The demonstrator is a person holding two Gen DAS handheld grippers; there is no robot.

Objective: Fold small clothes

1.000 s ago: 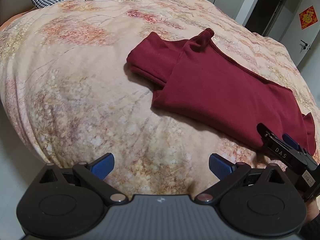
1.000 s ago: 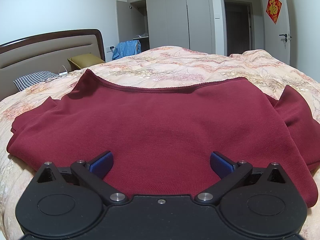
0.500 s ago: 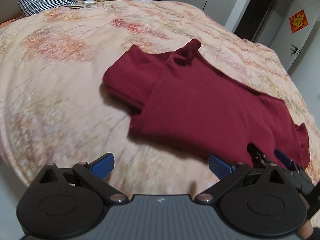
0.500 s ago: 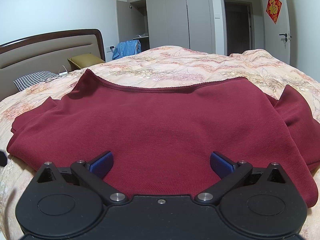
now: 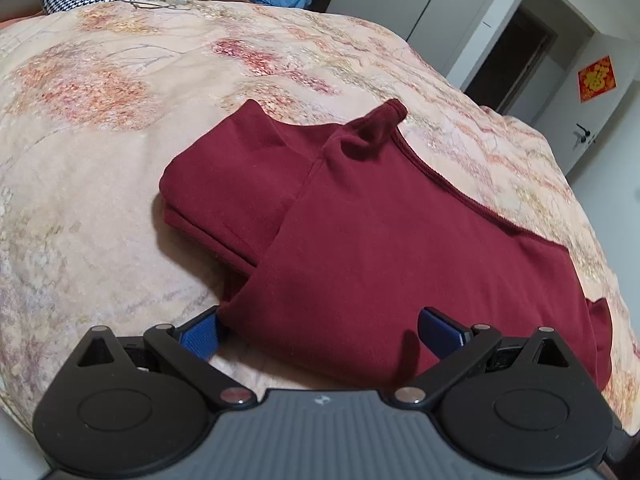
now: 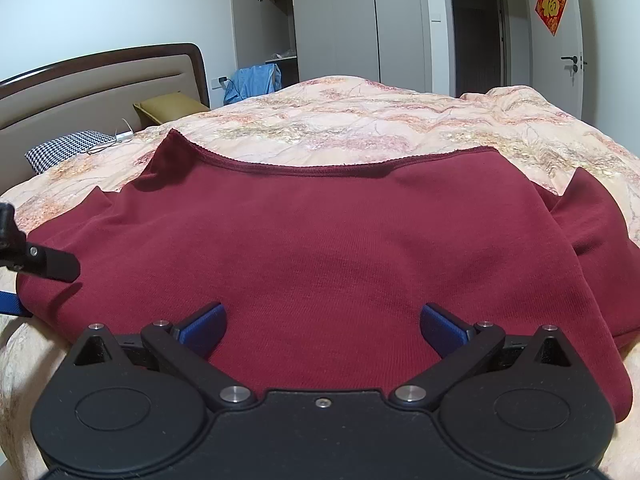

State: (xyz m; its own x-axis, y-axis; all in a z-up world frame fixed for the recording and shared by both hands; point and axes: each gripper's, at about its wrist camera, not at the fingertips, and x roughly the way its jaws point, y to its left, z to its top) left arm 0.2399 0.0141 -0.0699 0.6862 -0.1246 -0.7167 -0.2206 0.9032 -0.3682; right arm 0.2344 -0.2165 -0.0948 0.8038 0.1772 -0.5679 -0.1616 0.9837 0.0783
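Jaws wide over floral bedspread (image 5: 100, 128)

Right tool (image 6: 322, 330) spread wide over maroon garment (image 6: 320, 240).

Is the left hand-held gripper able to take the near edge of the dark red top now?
Probably yes. The left hand-held gripper is open, its fingers straddle the near edge of the dark red top, and nothing lies between them.
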